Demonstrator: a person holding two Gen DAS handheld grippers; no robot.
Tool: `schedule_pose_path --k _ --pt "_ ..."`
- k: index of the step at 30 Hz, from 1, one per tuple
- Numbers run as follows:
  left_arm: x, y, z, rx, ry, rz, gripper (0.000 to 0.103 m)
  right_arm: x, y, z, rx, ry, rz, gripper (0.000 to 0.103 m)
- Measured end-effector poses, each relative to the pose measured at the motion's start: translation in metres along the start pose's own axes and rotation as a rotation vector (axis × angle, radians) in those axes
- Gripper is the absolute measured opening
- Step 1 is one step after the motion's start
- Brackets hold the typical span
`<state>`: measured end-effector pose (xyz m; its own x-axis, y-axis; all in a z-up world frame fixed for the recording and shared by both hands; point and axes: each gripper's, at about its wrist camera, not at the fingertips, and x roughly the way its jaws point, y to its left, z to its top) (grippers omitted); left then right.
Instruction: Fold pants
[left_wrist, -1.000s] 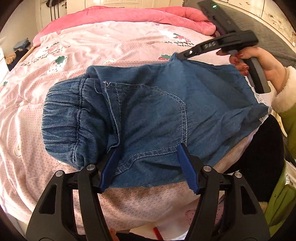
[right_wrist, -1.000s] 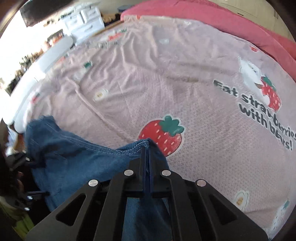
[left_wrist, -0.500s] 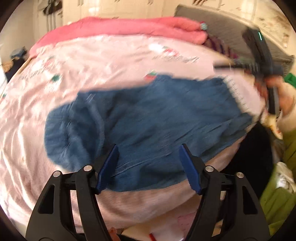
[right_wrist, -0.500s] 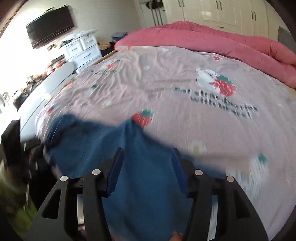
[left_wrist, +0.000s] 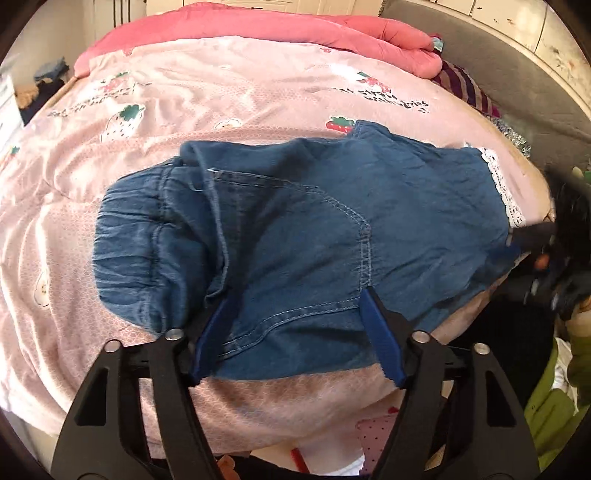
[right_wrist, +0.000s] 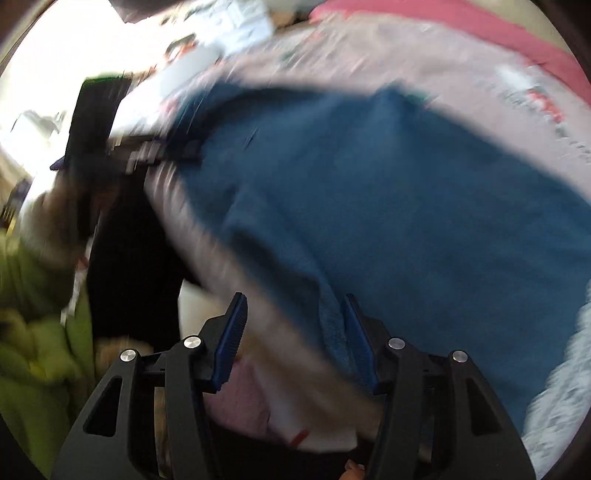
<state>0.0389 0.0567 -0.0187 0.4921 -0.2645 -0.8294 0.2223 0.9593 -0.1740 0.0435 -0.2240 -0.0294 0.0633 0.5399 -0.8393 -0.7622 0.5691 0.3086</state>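
right claw (right_wrist: 291, 332) let go, swung off | left claw (left_wrist: 295, 332) closing over pants (left_wrist: 314, 229) | blurred, seemingly empty

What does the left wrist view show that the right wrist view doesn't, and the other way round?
Only the left wrist view, which is sharp, shows the elastic waistband, the stitched back pocket, the white lace hem and the striped cloth by the pink quilt. Only the right wrist view, badly blurred, shows a green sleeve and the left gripper from outside. Both show the blue pants flat on the pink strawberry sheet, and each camera's own open jaws: left gripper, closing slightly, and right gripper.
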Motion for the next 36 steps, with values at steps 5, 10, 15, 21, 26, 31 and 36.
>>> schedule_pose_path --k 5,10,15,21,26,31,36 --pt "0.003 0.003 0.005 0.013 0.000 -0.021 0.059 0.011 0.018 -0.031 -0.007 0.103 0.012 0.052" --pt "-0.021 -0.021 0.011 0.068 -0.072 -0.028 0.069 -0.054 0.015 -0.026 0.034 -0.114 -0.014 0.052" --pt "-0.015 -0.080 0.039 0.167 -0.111 -0.124 0.074 -0.097 -0.033 -0.004 0.167 -0.290 -0.191 0.054" --pt "0.049 -0.142 0.035 0.306 0.007 -0.114 0.074 -0.077 -0.092 -0.014 0.308 -0.230 -0.340 0.055" --pt "0.064 -0.133 0.008 0.358 0.069 -0.066 0.075 -0.097 -0.122 -0.045 0.425 -0.277 -0.323 0.044" --pt "0.049 -0.127 0.015 0.295 0.062 -0.117 0.076 -0.125 -0.094 -0.030 0.327 -0.354 -0.308 0.058" --pt "0.031 -0.138 0.044 0.289 -0.026 -0.141 0.081 -0.106 -0.083 0.032 0.177 -0.340 -0.333 0.058"
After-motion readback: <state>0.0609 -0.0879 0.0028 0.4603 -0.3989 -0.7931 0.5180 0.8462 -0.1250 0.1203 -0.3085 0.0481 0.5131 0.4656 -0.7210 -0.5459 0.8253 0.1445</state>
